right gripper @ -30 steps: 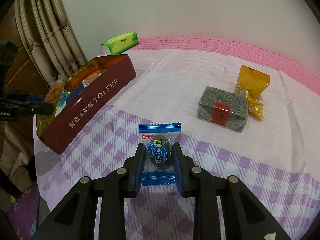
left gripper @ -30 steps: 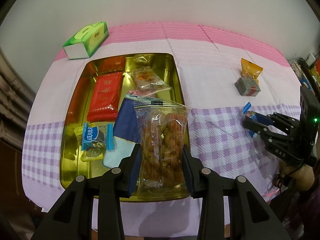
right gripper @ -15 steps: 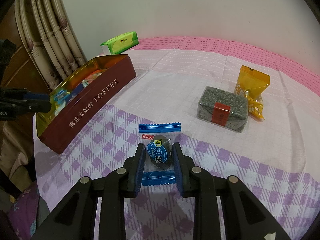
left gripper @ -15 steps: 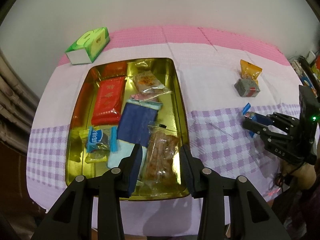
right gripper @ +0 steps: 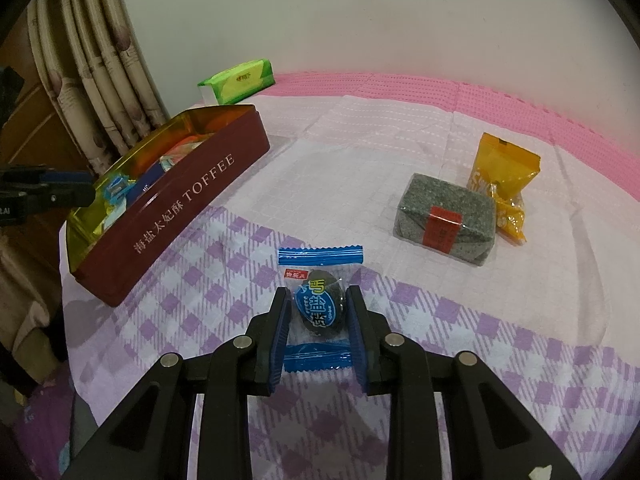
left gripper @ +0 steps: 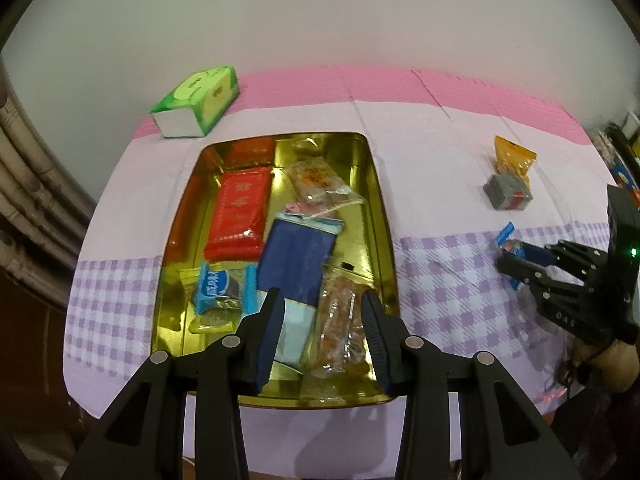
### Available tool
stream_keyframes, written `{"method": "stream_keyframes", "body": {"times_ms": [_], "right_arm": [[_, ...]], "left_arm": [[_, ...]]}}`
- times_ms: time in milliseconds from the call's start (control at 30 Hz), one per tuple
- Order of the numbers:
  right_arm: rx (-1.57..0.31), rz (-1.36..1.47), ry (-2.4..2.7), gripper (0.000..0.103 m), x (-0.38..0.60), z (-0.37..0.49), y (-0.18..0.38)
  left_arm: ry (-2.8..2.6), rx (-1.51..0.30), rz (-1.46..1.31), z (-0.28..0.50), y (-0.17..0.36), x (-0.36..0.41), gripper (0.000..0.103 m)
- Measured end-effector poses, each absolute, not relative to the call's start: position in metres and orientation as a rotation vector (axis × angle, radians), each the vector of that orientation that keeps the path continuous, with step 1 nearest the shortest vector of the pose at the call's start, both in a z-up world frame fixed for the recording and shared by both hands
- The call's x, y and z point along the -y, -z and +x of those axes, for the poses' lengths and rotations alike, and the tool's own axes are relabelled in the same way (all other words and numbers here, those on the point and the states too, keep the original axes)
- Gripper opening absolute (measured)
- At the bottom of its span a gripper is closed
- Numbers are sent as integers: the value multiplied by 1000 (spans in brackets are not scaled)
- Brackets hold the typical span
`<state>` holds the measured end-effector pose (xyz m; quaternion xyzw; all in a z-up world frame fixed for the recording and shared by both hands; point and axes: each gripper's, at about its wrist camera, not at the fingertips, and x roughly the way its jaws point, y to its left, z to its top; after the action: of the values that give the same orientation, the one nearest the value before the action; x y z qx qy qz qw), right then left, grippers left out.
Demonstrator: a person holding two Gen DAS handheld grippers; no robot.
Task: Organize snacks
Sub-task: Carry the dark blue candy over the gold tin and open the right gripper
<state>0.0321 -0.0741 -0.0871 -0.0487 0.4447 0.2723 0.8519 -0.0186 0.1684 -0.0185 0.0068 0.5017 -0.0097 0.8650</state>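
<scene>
A gold-lined toffee tin (left gripper: pixel 382 216) (right gripper: pixel 188 204) holds several snacks. A clear packet of fried twists (left gripper: pixel 344 320) lies in its near right corner. My left gripper (left gripper: pixel 322 312) hangs open just above that packet, holding nothing. My right gripper (right gripper: pixel 318 312) is shut on a blue-wrapped dark egg snack (right gripper: pixel 320 304) resting on the checked cloth; it also shows in the left wrist view (left gripper: pixel 516 258). A grey block snack (right gripper: pixel 444 220) (left gripper: pixel 508 192) and an orange packet (right gripper: pixel 504 176) (left gripper: pixel 512 156) lie on the cloth to the right.
A green tissue pack (left gripper: pixel 198 100) (right gripper: pixel 238 80) lies behind the tin near the wall. Curtains (right gripper: pixel 100 60) hang at the left. The pink and purple cloth (left gripper: pixel 448 280) covers the table, whose near edge is close below the tin.
My left gripper opened and let go of the fried twist packet, which now lies in the tin; the gripper drew back and up. My right gripper stayed shut on the egg snack.
</scene>
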Motion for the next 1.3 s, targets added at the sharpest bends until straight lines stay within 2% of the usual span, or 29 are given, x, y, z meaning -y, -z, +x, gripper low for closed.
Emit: {"method": "stream_keyframes", "body": {"times_ms": [433,733,1200,1300], "right_arm": [[-953,-84,-579,24,64,19,76],[-889,-60,-643,24,45,15,38],[-858,-79,-855,25,-71,53,-6],[-881,-80,-860,25,-88,65,-2]], "left_arm": [[-58,-1059,-50,-13,19,-188,41],[-179,-1043,-135,-11,16,-214,41],[-374,-965,-139,-16,5,-244,41],[-391,-958,-107,-15,5,-242,46]]}}
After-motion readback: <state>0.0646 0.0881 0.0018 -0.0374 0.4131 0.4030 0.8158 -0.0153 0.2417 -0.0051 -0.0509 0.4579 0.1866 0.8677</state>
